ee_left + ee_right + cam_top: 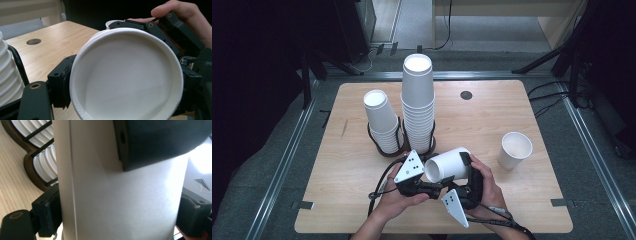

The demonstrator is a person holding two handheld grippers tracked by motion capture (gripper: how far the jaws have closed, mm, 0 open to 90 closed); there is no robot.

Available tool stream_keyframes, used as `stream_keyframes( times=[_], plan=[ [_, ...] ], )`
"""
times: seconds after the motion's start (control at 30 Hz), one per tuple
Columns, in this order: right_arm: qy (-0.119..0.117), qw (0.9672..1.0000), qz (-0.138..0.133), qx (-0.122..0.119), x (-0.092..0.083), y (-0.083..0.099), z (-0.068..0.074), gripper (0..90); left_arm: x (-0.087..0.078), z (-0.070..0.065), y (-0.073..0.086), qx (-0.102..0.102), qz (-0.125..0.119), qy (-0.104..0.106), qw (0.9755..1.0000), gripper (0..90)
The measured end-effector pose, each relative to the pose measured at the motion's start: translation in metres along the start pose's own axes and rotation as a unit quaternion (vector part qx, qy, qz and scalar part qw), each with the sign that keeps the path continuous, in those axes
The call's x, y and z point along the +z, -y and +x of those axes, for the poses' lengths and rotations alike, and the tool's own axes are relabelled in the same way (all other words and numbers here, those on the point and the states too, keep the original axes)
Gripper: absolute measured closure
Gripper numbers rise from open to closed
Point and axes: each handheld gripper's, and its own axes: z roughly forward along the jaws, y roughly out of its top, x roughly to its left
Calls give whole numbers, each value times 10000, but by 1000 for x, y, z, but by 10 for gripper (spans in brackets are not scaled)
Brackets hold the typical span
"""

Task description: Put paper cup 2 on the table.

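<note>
A white paper cup (449, 164) lies on its side just above the table's near edge, held between both grippers. In the left gripper view its open mouth (130, 77) faces the camera, and several nested rims show at its upper edge. My left gripper (429, 175) (125, 85) is shut across the rim, with a black pad (62, 85) pressed against the cup's left side. My right gripper (464, 169) (120, 215) is shut on the cup's body near its base, its pads (48, 212) against both sides. A person's hands hold both grippers.
Two stacks of white cups stand in a dark wire holder (387, 147) at mid-table: a tall one (418, 100) and a shorter, leaning one (381, 120). A single upright cup (514, 149) stands at the right. A round hole (466, 95) is in the tabletop (347, 175).
</note>
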Motion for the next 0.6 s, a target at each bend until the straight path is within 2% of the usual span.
stream_keyframes(
  times=[0.37,0.43,0.5,0.6],
  plan=[
    [3,10000,-30,21,0,0,0,92,-1,2,0,-26,-9,48,10000,224],
    [-22,9999,-62,110,0,0,0,83,-3,3,0,-32,-50,3,10000,226],
    [-15,9998,-38,198,0,0,-3,36,-4,4,-1,-21,-81,-97,9999,227],
    [-13,9992,1,397,0,-1,-7,0,-9,10,-1,-158,-195,-131,9996,227]
  ],
)
